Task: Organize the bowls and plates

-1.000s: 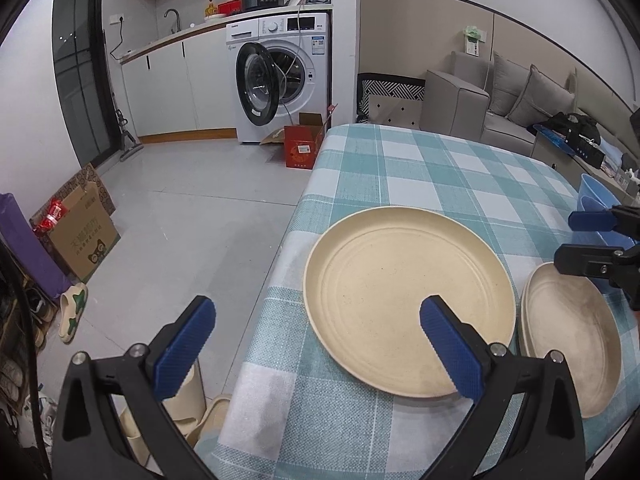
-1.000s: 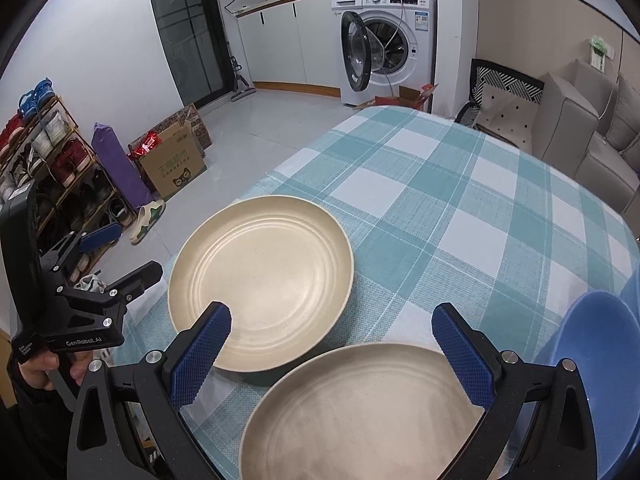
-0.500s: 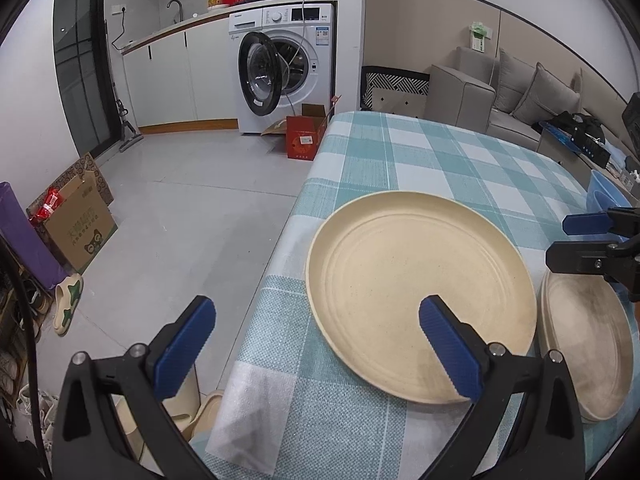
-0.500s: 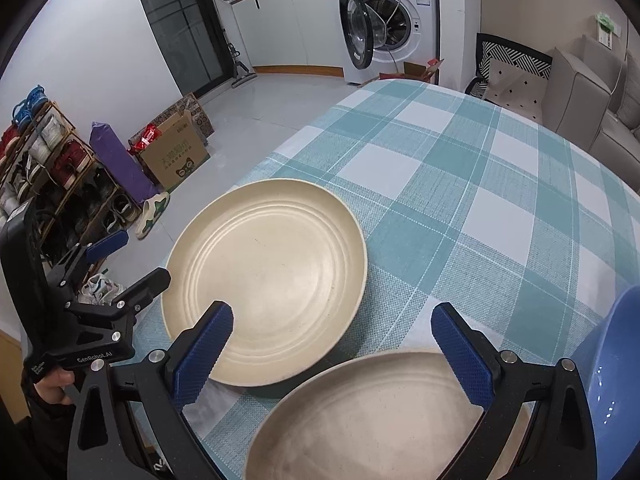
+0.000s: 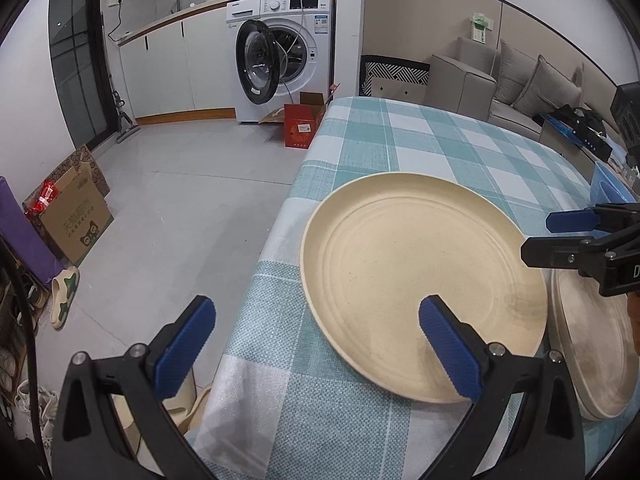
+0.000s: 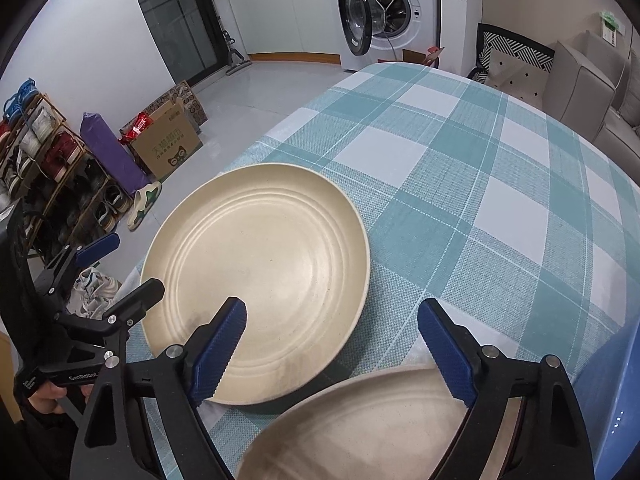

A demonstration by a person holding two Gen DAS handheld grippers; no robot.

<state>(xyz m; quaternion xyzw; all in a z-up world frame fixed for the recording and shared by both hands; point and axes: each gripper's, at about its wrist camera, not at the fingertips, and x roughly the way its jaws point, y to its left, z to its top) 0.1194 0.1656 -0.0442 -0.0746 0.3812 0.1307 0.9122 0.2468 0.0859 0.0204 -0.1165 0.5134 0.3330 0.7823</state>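
Note:
A large cream plate (image 5: 420,280) (image 6: 256,276) lies near the left edge of the checked tablecloth. Beside it sits a second beige plate (image 5: 592,344) (image 6: 360,432), with a blue bowl (image 5: 604,188) (image 6: 612,400) beyond. My left gripper (image 5: 316,316) (image 6: 124,270) is open; its right finger hangs over the cream plate's near rim and its left finger past the table edge. My right gripper (image 6: 332,312) (image 5: 540,236) is closing. It hovers over the gap between the two plates, and its pads press on nothing.
The table (image 6: 460,184) drops off on the left to a grey floor. A cardboard box (image 5: 76,220), slippers and a shoe rack (image 6: 48,168) stand there. A washing machine (image 5: 288,52) with its door open and a sofa (image 5: 520,80) are at the back.
Both grippers have sunk closer to the plates, which look larger. The right gripper's jaws have narrowed, its left finger now over the cream plate.

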